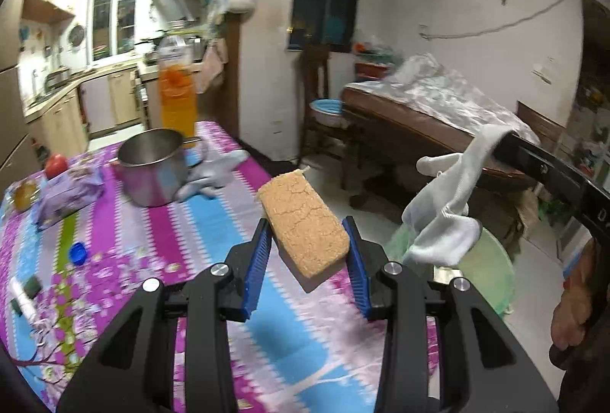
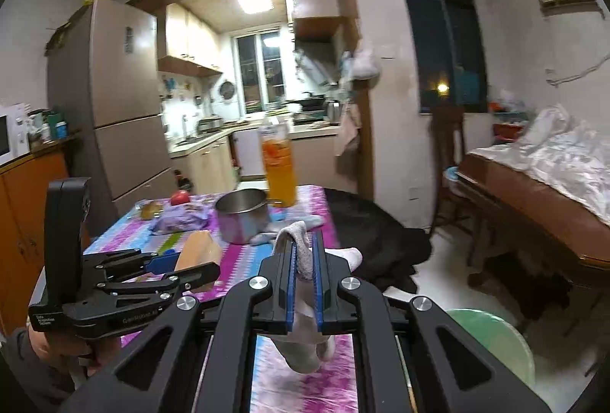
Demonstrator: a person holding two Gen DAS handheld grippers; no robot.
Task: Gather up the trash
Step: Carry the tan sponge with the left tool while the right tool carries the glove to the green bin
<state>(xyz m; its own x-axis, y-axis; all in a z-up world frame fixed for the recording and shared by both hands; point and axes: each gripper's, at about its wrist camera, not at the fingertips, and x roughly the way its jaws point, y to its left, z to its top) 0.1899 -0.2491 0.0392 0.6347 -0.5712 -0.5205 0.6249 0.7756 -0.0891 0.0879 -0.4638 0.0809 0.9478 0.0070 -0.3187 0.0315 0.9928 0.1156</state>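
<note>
The left tool (image 1: 307,245) grips a cracked tan sponge (image 1: 303,222) between its blue pads, held above the near edge of the worktop (image 1: 213,222). The right tool (image 2: 304,277) is clenched on a white sock (image 2: 301,249) that drapes over and below its pads; from the left wrist view the sock (image 1: 444,218) hangs at 3 o'clock, above a pale green bin (image 1: 492,275) on the floor. The left tool's black body, seen at 9 o'clock in the right wrist view, carries small white lettering, "Data Acquisition System". On the striped purple cloth lie a blue bottle cap (image 1: 79,253) at 9 o'clock, and farther off a purple packet (image 1: 68,193) whose print is too blurred to read. Beyond it stands a steel pot (image 1: 154,167), its inside hidden from view, with a grey sock (image 1: 213,172) just beside it. A red fruit (image 1: 56,163) sits at 10 o'clock. At the far edge stands a tall bottle (image 1: 177,92) of orange drink, about two-thirds full, label illegible.
</note>
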